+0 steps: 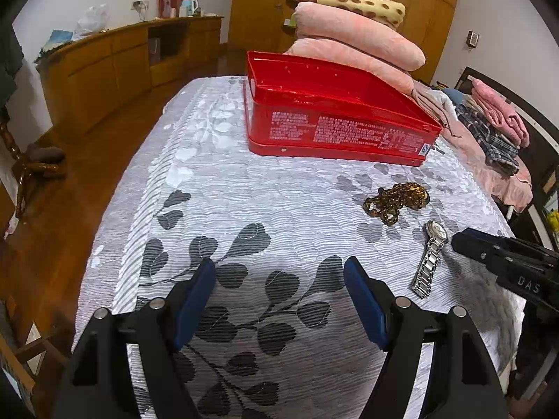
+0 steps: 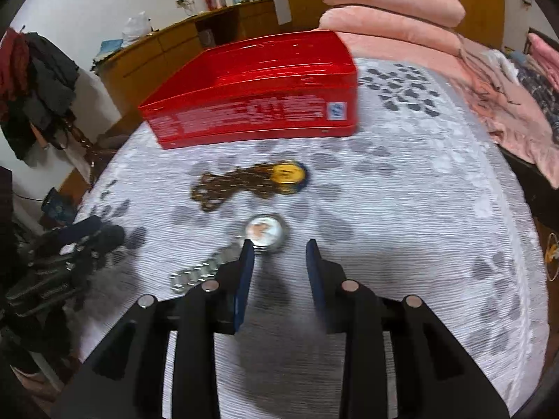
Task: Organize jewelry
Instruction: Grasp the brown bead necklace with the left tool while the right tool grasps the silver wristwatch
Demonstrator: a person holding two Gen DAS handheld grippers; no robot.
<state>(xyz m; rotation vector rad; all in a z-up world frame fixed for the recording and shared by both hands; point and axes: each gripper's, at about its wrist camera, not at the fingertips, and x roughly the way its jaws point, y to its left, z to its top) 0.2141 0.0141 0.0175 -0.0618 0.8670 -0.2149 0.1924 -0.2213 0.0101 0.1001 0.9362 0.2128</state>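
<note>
**A:** Left to right, then: what have you got?

**B:** My left tongs [image 1: 279, 276] hang open over the bedspread [image 1: 279, 188], empty, on the near left. Far from me sits the red tin [image 1: 335, 118], lid off, nothing visible inside from this angle. Right of centre, between the tin and me, lies the brown bead necklace [image 1: 396, 200], piled in a loose heap; the other camera shows a yellow pendant [image 2: 287, 174] at its right end. Nearer and just beside it, the silver watch [image 1: 431, 256] lies flat, dial toward the tin, band trailing toward me. My right tongs [image 2: 279, 255] are open too, tips at the dial's near edge, holding nothing.

**A:** How will the watch handle?

**B:** I'd guess light but slick: polished metal links, glass face. The band will flop, so I'd pinch across the case or the links right by it, not the glass.

**A:** And the beads?

**B:** Limp, and likely to snake out. I'd grab the thick of the heap and lift slowly; strands may drag on the quilted fabric.
</note>
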